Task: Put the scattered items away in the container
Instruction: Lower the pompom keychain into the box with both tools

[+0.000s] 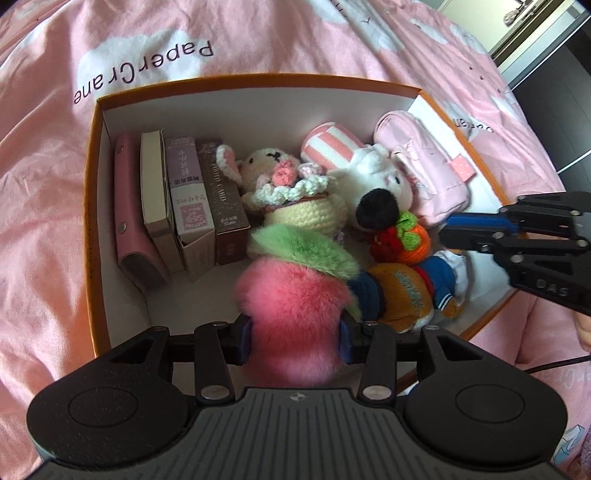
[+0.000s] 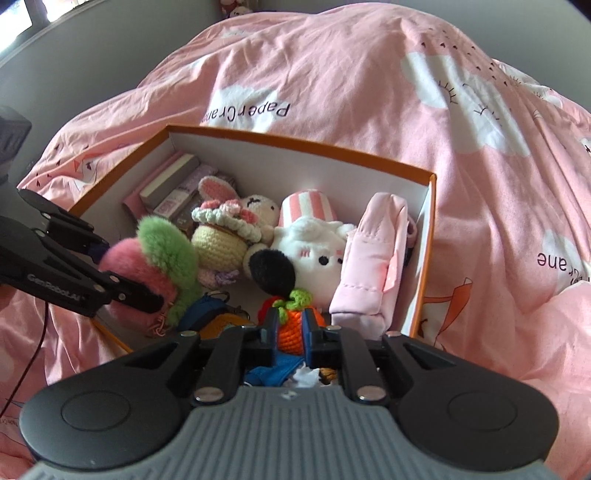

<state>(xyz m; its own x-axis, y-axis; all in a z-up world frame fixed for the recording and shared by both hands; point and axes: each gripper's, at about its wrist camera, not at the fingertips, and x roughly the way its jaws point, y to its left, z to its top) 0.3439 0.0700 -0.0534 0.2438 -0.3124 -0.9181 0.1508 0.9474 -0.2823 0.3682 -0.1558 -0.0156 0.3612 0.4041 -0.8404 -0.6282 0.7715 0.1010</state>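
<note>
You are lowering pink plush (image 1: 291, 314), clamped in left gripper (image 1: 295, 341), over box (image 1: 94, 221); right gripper (image 2: 290, 334), nearly closed, empty, hovering at 3 o'clock. Early release risking tumble off crowded toys.

We see a bed covered by a rumpled pink duvet (image 2: 369, 122) printed with white clouds, small birds and the words "PaperCrane"; it spreads out ahead of the fingers and to both sides of them in both views. In the right wrist view, far beyond the fingers, a plain grey wall (image 2: 110, 48) rises behind the bed, and a window (image 2: 22, 14) shows at the upper left corner, bright with daylight. In the left wrist view, well off to the right of the fingers, dark cabinet fronts (image 1: 554, 110) stand past the bed's edge. Soft daylight fills the room.
</note>
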